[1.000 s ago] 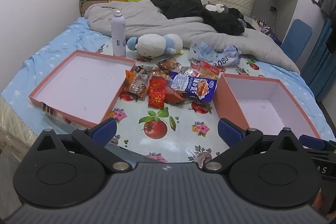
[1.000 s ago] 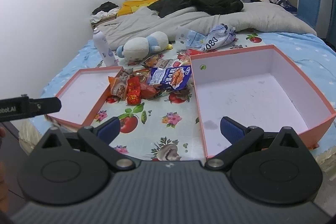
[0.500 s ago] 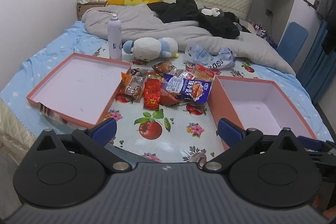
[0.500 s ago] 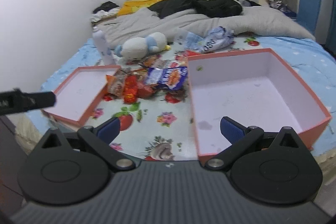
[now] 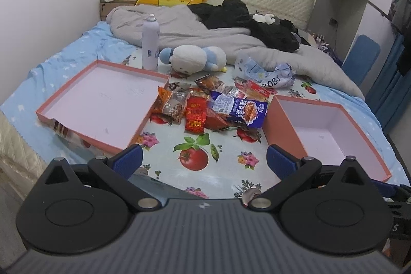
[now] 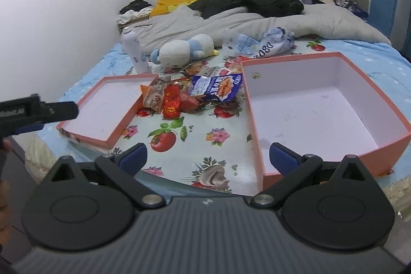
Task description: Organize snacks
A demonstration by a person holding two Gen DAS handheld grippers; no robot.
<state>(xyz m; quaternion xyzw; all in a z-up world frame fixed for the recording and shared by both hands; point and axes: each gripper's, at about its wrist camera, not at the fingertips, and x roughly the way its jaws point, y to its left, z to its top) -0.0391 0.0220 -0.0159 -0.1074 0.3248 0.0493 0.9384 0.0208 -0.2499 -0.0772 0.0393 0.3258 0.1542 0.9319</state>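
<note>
Snack pile (image 5: 213,104) beyond hand-held gripper (image 5: 204,161)

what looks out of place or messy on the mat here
The snack packets lie in a loose overlapping heap between the shallow lid and the deep box, none in either one. A plush toy, a spray can and a crumpled plastic bag sit behind the heap and are not snacks.

Even soft light, fisheye-bent edges, slight blur
</note>
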